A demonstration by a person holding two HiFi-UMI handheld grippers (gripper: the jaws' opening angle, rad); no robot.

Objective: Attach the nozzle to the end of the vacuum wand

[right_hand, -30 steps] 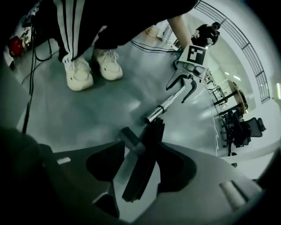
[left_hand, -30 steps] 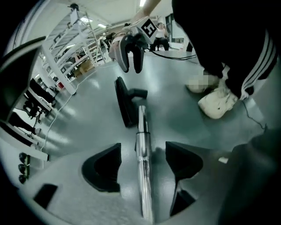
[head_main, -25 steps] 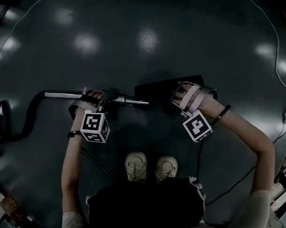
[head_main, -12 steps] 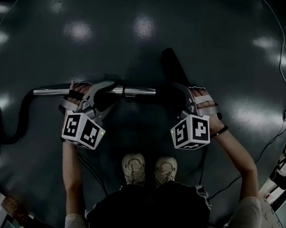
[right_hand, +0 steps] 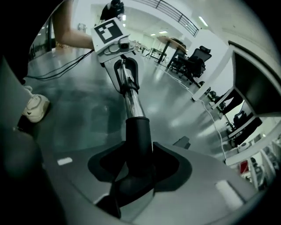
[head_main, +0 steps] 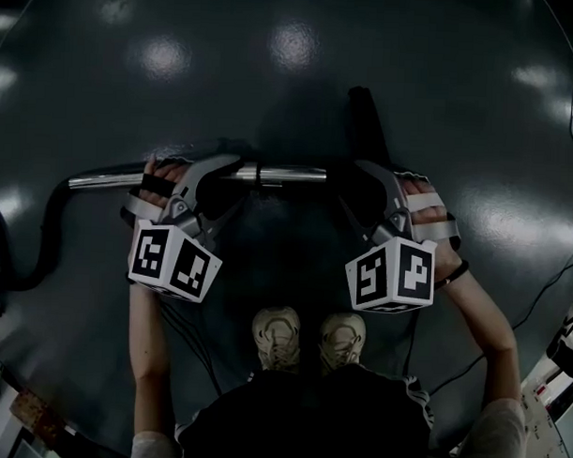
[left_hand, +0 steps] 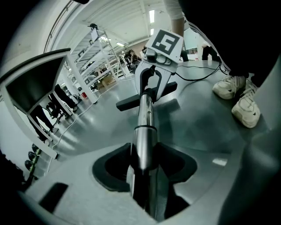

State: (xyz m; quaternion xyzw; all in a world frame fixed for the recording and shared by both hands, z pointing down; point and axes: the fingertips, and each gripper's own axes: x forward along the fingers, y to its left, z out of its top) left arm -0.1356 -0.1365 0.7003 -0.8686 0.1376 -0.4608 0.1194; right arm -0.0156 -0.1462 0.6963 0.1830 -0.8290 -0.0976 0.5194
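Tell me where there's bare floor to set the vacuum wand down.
Beyond the wand and nozzle, the floor lies wide and bare. Crowded: hose at left, cables at right, shoes near you.

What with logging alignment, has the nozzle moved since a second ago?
Yes: against the shoes, the nozzle has swung from lying crosswise to pointing away from them.

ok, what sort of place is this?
Probably a large open-plan office or lab hall. It has a glossy grey floor, tall white shelving racks and black office chairs along the side, all under strip lighting.
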